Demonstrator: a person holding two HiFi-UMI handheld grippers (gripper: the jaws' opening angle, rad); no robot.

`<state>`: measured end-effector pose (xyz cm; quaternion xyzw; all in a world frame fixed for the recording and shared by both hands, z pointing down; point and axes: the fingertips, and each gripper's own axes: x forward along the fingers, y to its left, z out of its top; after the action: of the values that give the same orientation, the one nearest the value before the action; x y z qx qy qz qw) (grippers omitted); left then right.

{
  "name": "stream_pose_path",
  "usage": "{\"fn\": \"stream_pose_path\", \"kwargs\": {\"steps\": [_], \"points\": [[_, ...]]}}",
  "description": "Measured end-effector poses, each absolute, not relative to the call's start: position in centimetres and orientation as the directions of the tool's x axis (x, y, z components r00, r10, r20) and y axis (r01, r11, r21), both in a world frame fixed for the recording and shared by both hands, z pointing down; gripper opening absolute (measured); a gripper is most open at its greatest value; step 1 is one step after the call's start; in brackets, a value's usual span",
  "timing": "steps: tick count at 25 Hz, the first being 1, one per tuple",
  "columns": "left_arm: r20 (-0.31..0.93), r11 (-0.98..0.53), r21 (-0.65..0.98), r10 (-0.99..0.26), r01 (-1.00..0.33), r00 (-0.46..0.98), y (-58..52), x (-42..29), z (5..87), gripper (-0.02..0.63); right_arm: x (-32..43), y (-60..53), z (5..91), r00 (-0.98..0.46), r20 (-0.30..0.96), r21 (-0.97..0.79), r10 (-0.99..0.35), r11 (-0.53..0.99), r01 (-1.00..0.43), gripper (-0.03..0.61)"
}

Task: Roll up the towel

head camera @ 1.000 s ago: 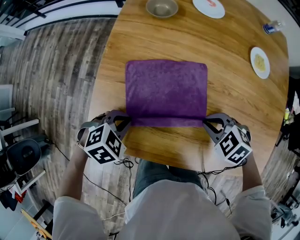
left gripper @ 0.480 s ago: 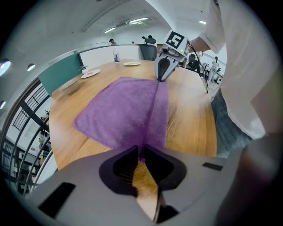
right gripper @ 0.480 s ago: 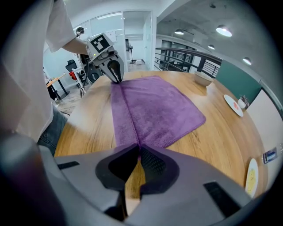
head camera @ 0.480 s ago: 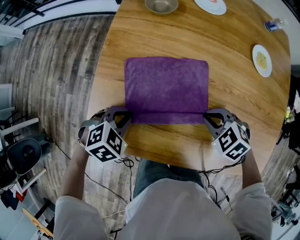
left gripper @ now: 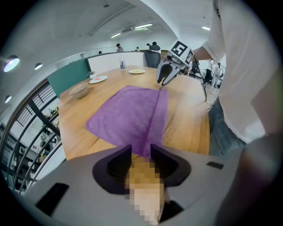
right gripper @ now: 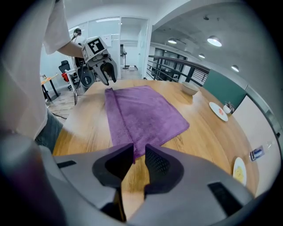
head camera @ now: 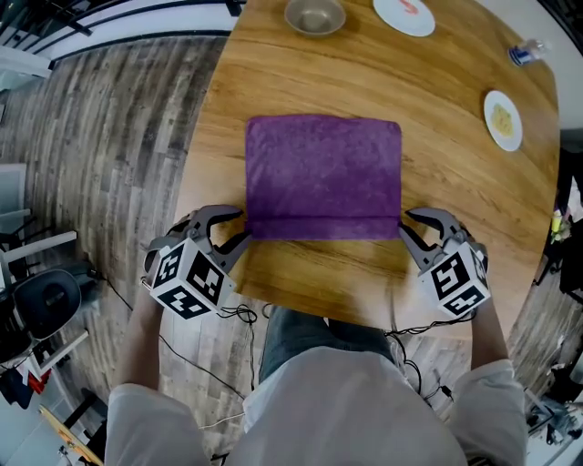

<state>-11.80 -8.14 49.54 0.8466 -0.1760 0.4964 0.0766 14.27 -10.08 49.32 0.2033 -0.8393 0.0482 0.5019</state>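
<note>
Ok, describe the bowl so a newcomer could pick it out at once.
On the wooden table, look past the purple towel to the far rim. The bowl sits there, left of a white plate; it is the only deep dish.

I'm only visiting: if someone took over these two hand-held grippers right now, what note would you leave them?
Left gripper: jaws have just been opening, the purple towel's near left corner loose between them.
Right gripper: the same at the near right corner.
Towel lies flat on the wooden table, one narrow fold made along its near edge.
Left: regrip and roll on to the far edge.
</note>
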Motion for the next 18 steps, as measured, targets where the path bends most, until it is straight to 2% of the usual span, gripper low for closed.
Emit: {"fn": "stream_pose_path", "kwargs": {"steps": [8,18], "points": [[0.879,-0.960,-0.015,-0.147,-0.280,0.454,-4.0,-9.5,49.7,0.123,13.0,-5.7,49.2,-0.441,0.883,0.021,-0.162,0.951,-0.307,0.101],[0.899,-0.966,-0.044,-0.150,-0.255,0.412,-3.6,-9.6,51.4,0.114,13.4,-5.4,51.4,-0.386,0.909,0.067,-0.155,0.970,-0.233,0.084]]}}
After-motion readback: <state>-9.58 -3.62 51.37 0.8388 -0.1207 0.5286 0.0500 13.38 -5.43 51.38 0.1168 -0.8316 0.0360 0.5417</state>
